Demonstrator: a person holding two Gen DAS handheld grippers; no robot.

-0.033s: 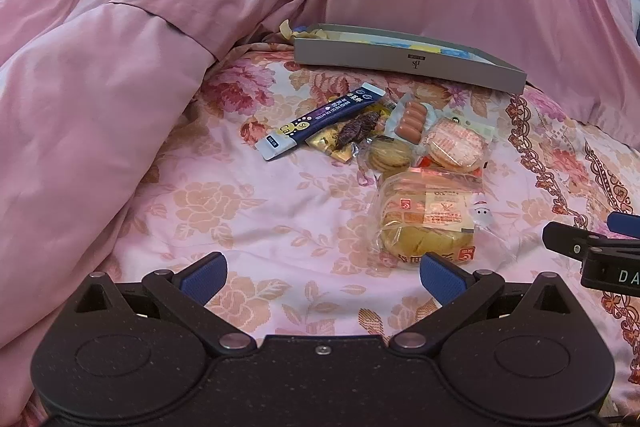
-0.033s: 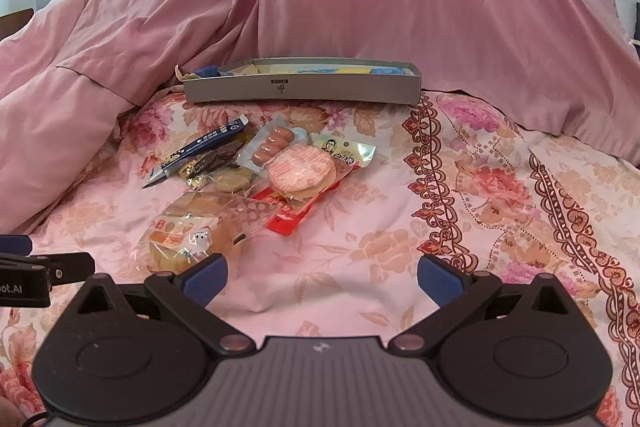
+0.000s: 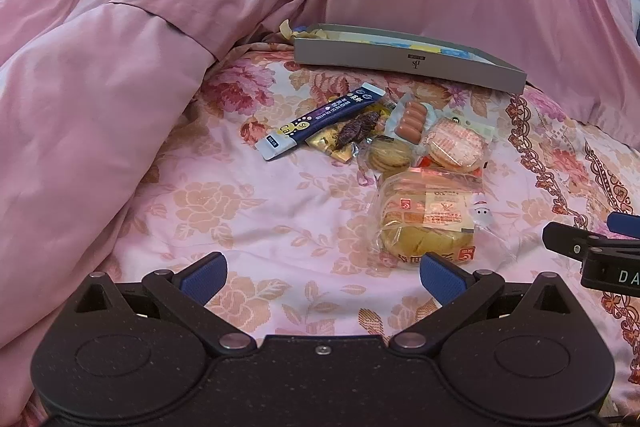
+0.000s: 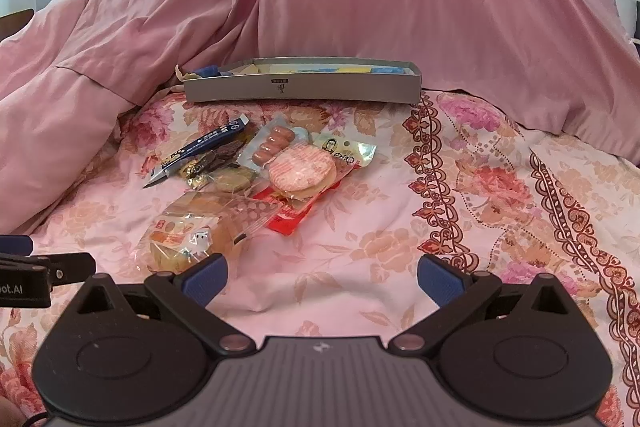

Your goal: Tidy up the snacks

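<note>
Both wide open and empty, left gripper [image 3: 322, 277] and right gripper [image 4: 322, 277], with the bread bag [image 3: 426, 219] at 12 o'clock on the bed [image 3: 248, 211], probably soft, light, crinkly, so best pinched gently at a sealed end, not squashed.

Floral bedsheet [image 4: 360, 267] under snack packets [image 4: 280, 171], grey box [image 4: 304, 89], pink quilt [image 3: 100, 107].

Floral pink bedsheet [image 3: 248, 211] spread flat, rumpled pink quilt [image 3: 92, 99] heaped behind and left
</note>
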